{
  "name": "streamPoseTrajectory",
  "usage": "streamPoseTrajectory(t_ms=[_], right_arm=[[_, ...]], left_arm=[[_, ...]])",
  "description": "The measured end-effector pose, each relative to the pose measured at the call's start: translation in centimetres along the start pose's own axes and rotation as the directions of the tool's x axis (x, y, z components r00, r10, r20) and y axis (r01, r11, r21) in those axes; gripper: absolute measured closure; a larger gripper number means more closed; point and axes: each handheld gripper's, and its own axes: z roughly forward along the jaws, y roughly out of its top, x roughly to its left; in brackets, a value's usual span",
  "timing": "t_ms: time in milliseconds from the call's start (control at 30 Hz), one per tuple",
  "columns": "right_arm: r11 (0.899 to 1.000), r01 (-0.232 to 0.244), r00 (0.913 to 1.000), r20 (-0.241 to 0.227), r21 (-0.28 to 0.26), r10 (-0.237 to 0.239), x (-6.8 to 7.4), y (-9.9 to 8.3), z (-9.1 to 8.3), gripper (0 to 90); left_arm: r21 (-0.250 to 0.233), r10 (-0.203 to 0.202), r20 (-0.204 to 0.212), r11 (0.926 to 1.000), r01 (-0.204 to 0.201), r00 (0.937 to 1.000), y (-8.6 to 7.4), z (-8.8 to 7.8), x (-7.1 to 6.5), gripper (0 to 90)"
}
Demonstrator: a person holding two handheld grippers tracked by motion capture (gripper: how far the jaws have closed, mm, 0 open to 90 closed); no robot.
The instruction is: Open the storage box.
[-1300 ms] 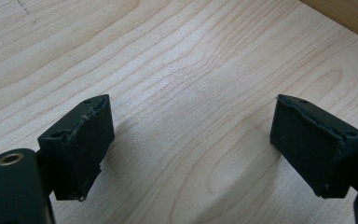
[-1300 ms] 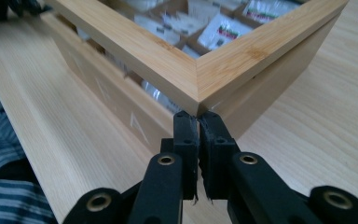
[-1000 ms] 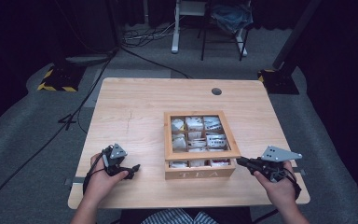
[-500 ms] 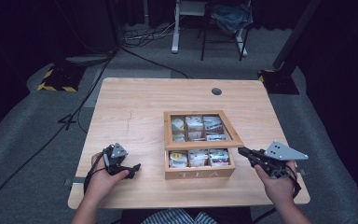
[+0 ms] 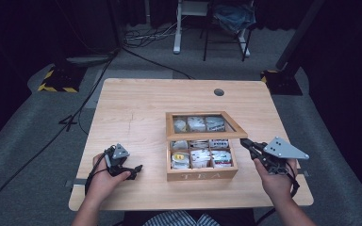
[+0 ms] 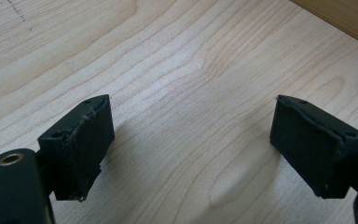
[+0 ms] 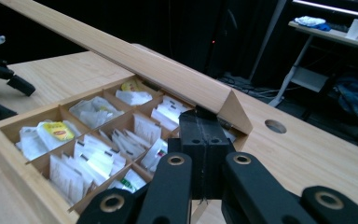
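Observation:
A wooden tea box (image 5: 201,174) marked TEA stands at the table's front middle, with several compartments of tea bags (image 7: 98,149). Its glass-paned lid (image 5: 202,123) is tilted up at the front, hinged at the back. My right gripper (image 5: 243,141) is shut, with nothing between its pads. Its tip (image 7: 205,125) sits under the lid's (image 7: 144,60) front right corner and props it up. My left gripper (image 5: 128,165) rests on the table left of the box. It is open (image 6: 191,140) over bare wood.
The wooden table (image 5: 136,108) has a round cable hole (image 5: 219,92) at the back right. A desk frame and a chair (image 5: 226,19) stand on the floor behind the table. Black cables (image 5: 75,117) run along the floor at the left.
The box lid has gone from closed to lifted at its front edge. My right gripper has risen with it at the lid's right corner. The left gripper has not moved.

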Motion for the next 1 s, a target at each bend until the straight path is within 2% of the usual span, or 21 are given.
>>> streamPoseTrajectory(t_ms=[367,600,1000], right_arm=[[0.998,0.0,0.9989,0.047,-0.058,0.002,-0.7,1.6,0.9,90.0],[0.995,0.038,0.9947,0.099,-0.092,-0.029,-1.1,2.6,1.8,90.0],[0.988,0.034,0.9865,0.163,-0.153,-0.008,-1.5,3.3,3.1,90.0]], left_arm=[[-0.005,-0.002,-0.002,1.0,0.002,1.0,0.0,0.1,0.0,14.1],[-0.005,-0.002,-0.002,1.0,0.002,1.0,0.0,0.1,0.0,14.2],[0.0,-0.001,0.001,1.0,0.001,1.0,0.1,0.0,0.0,14.2]])
